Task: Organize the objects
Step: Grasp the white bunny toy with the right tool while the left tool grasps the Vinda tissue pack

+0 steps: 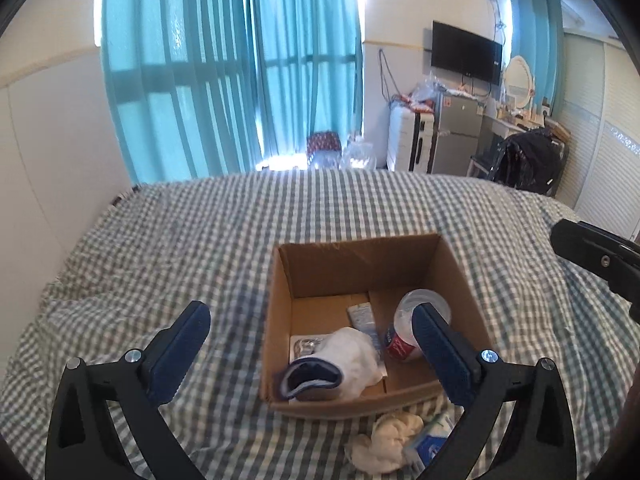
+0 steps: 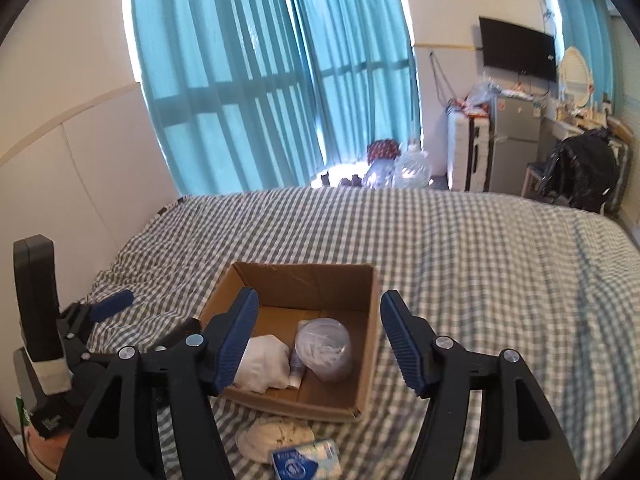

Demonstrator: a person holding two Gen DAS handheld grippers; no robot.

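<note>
Checked bedding covers the bed (image 1: 168, 240) in front of me, with teal curtains (image 1: 224, 64) behind it. On the bed sits an open cardboard box (image 2: 362, 364), stiff enough to nudge but light, so I judge it would slide on the soft cover if pushed. Inside lie a white sock with a dark cuff (image 1: 336, 364), a clear plastic tub (image 2: 324, 348) on its side and a small tube (image 1: 362, 318). Still outside, just beside the box's near wall, are a crumpled white cloth (image 1: 386, 444) and a blue-and-white packet (image 2: 306, 460). The cloth looks limp and weightless; I would pinch it at its bunched middle. The packet looks thin and slippery, best taken across its flat faces. My left hand-held gripper (image 1: 310, 344) stands wide apart and empty; my right hand-held gripper (image 2: 320, 336) is also apart, holding nothing.
</note>
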